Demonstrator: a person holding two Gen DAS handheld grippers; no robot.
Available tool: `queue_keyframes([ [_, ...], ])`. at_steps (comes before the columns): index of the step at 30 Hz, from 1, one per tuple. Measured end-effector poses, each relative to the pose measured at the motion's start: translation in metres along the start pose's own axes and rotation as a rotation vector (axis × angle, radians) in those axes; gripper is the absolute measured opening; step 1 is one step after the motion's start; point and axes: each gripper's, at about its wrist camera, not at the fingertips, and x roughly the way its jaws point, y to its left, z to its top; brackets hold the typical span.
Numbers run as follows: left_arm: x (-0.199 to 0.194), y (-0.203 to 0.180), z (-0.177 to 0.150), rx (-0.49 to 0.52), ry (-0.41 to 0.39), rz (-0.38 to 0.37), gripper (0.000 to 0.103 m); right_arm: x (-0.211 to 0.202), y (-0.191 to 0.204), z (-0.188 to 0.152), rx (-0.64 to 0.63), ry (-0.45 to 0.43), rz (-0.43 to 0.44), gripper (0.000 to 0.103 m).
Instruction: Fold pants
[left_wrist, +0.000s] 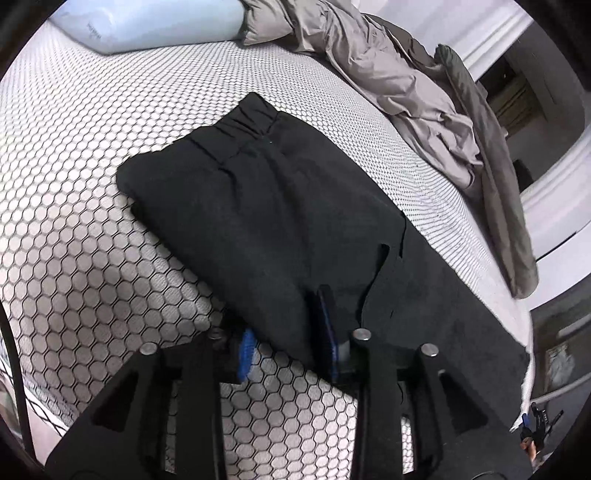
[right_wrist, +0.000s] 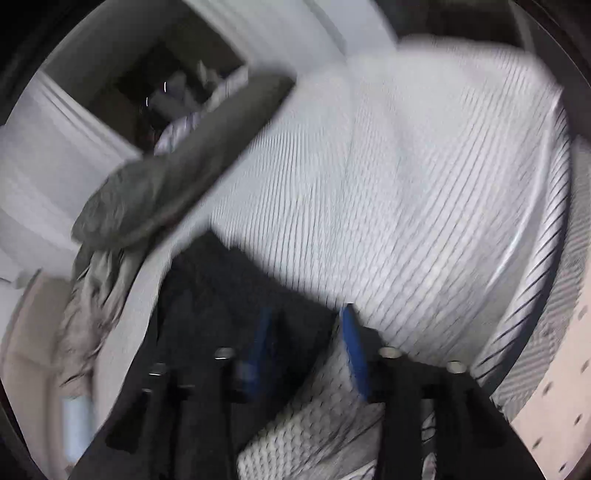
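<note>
Bare mattress (left_wrist: 92, 206), honeycomb print; pillow (left_wrist: 147, 22) and grey duvet (left_wrist: 388, 81) at the far end. Black pants (left_wrist: 258, 206) lie folded on the mattress, waistband away. Left gripper (left_wrist: 288, 332) jaws apart, straddling the pants' near edge, not pinching. Right gripper (right_wrist: 306, 343) released, at the pants' (right_wrist: 207, 295) edge; view blurred.

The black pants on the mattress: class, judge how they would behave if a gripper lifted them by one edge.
The black pants would probably droop and unfold, since the folded layers lie soft and creased at the gathered waistband. They look light for their size, lying flat without denting the mattress. Matte cloth seems unlikely to slip from the left gripper.
</note>
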Motion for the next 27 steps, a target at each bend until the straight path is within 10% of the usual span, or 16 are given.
queue_keyframes([
  [6, 0.003, 0.004, 0.002, -0.009, 0.011, 0.01, 0.029, 0.051, 0.057, 0.034, -0.154, 0.134, 0.119, 0.081],
  [14, 0.011, -0.018, -0.002, 0.082, 0.005, 0.074, 0.044, 0.189, 0.08, 0.03, -0.339, 0.501, 0.103, 0.086],
  [21, 0.016, -0.031, 0.001, 0.102, -0.003, 0.097, 0.045, 0.174, 0.125, 0.033, -0.5, 0.389, 0.182, 0.023],
  [27, 0.015, -0.025, 0.001, 0.109, 0.0, 0.083, 0.046, 0.19, 0.123, 0.034, -0.571, 0.238, -0.188, 0.038],
])
